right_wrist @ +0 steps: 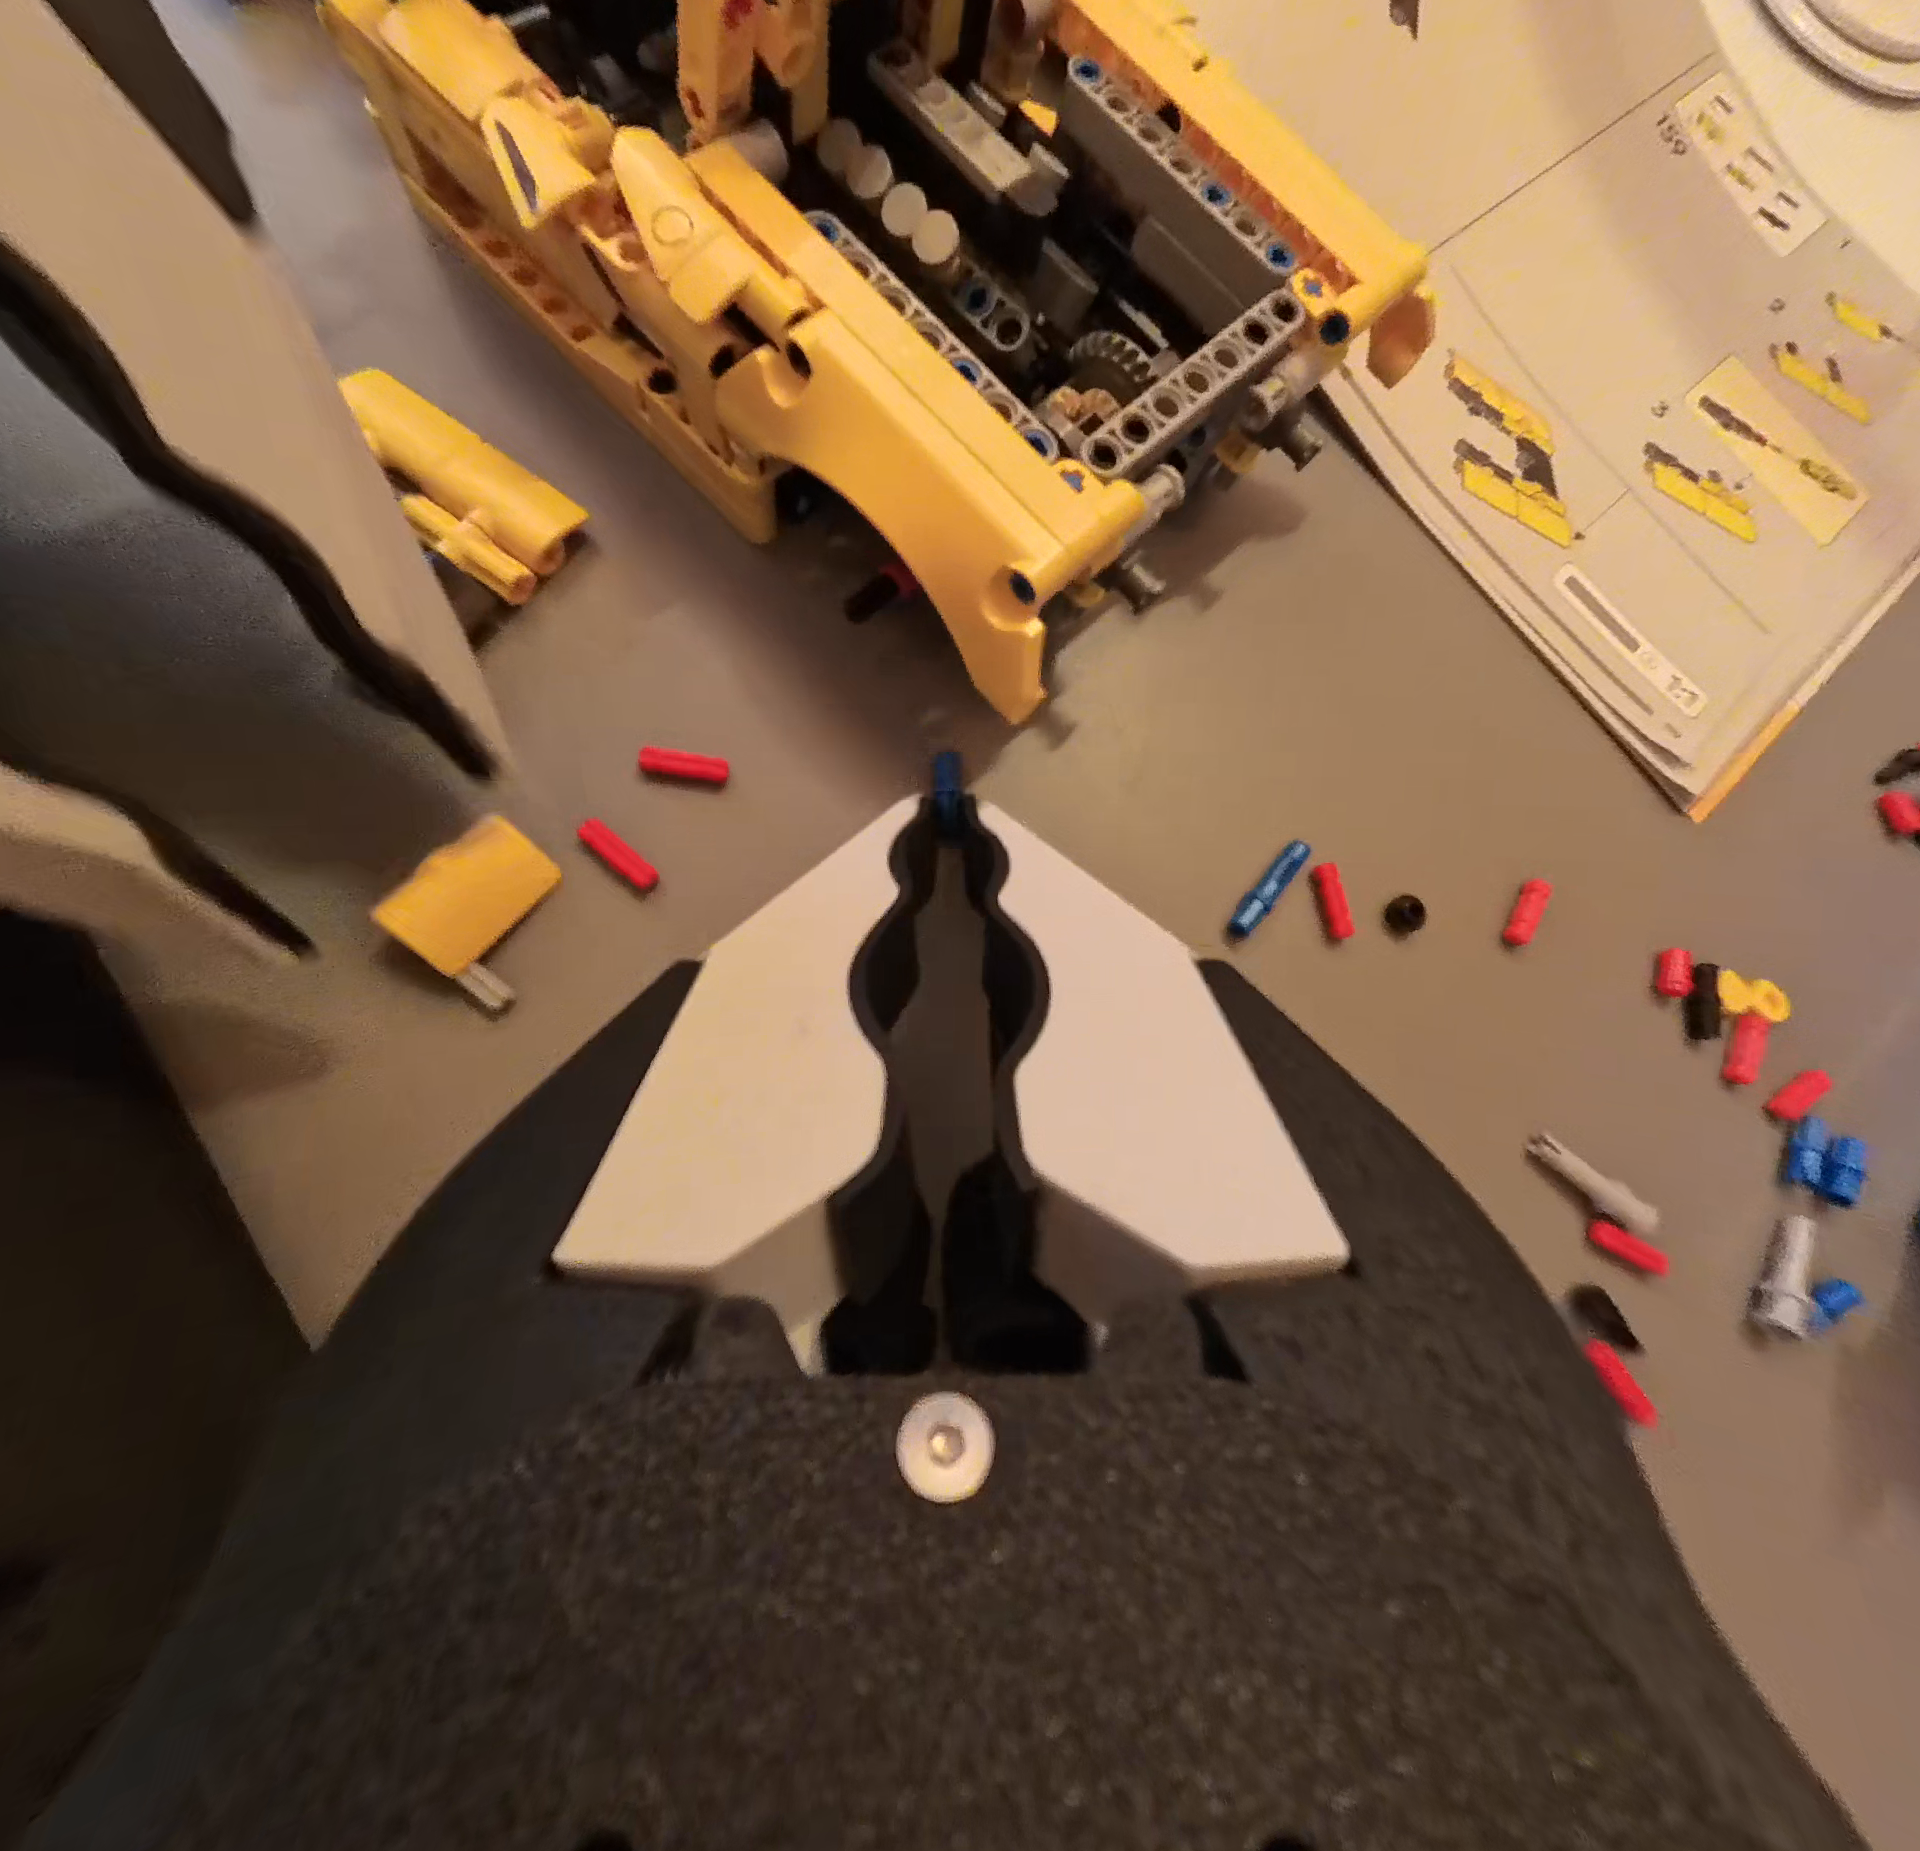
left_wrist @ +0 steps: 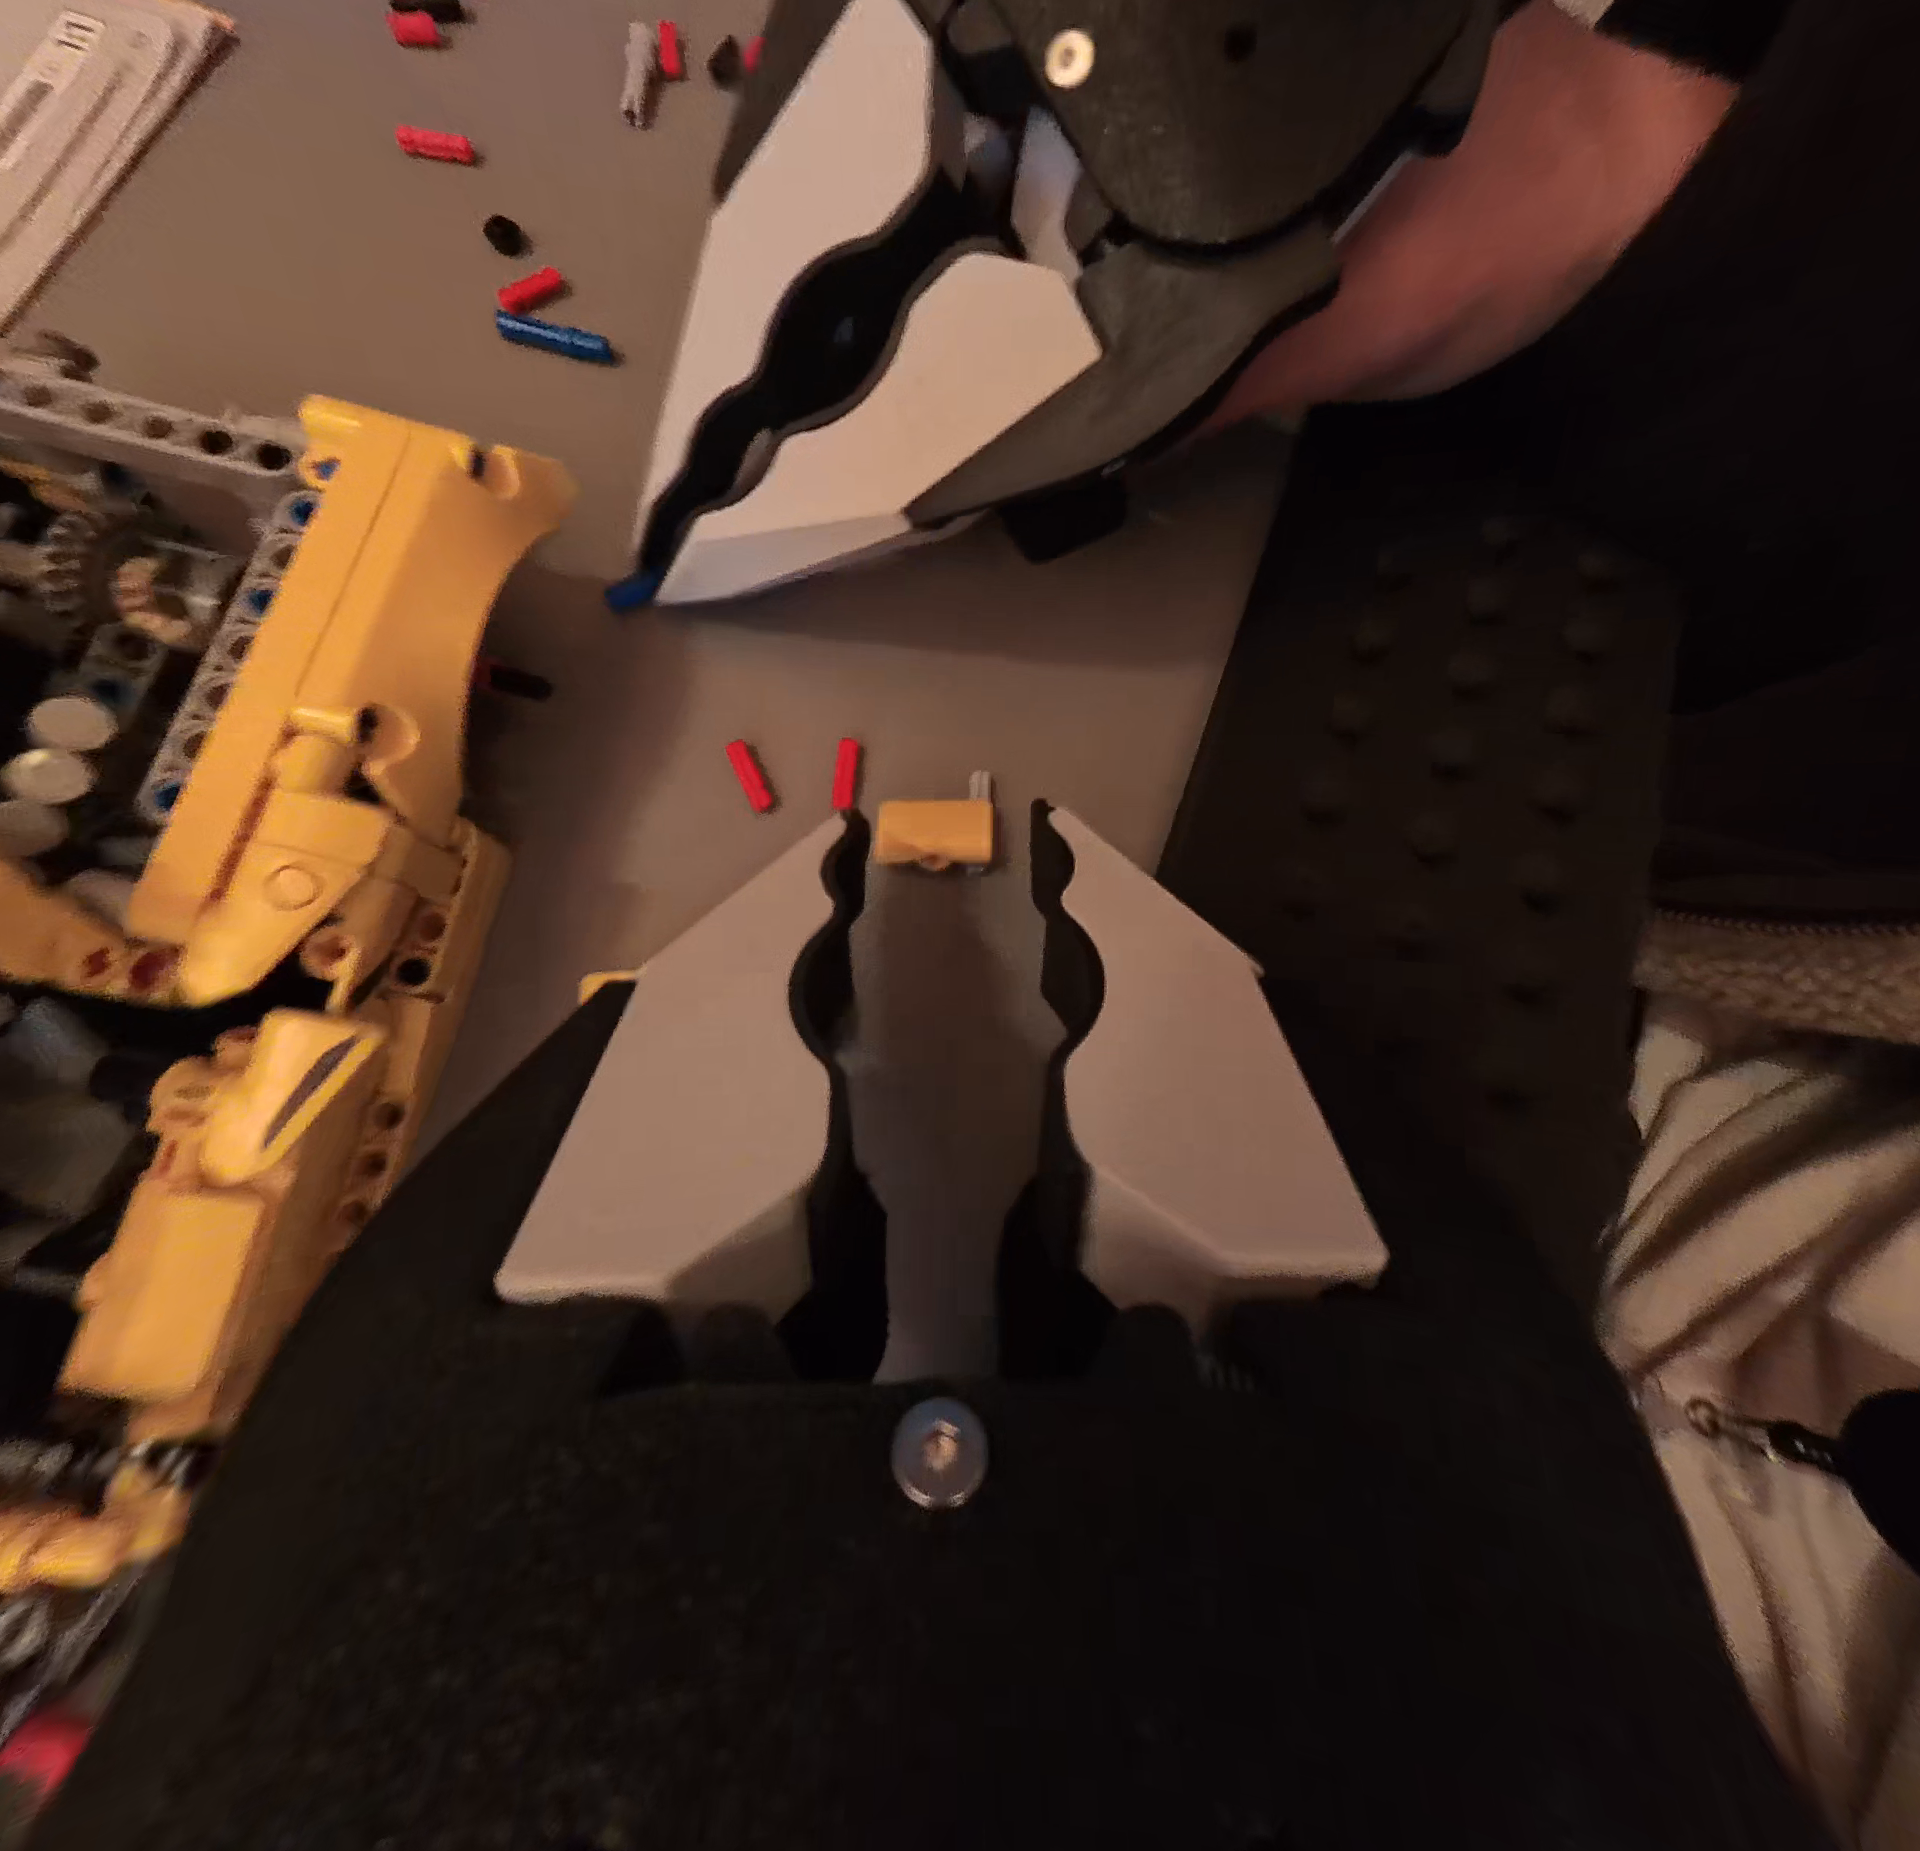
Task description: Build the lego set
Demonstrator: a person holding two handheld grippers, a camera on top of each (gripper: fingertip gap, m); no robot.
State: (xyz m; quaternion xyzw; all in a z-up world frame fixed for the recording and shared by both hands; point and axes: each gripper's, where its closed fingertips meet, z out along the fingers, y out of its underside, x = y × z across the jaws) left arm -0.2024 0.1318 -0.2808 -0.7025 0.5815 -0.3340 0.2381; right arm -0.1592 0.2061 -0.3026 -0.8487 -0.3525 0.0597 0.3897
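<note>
On the table, I am gripping a blue pin in the right gripper; the left gripper's spread fingers are closing in on the yellow piece, probably for joining.

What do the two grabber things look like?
Both match: the left gripper and right gripper each have two pale grey wedge-shaped jaws lined with wavy black pads, on a rough black body with one silver screw. The person holding them wears a black short sleeve.

Pins betw. model & grippers
</note>
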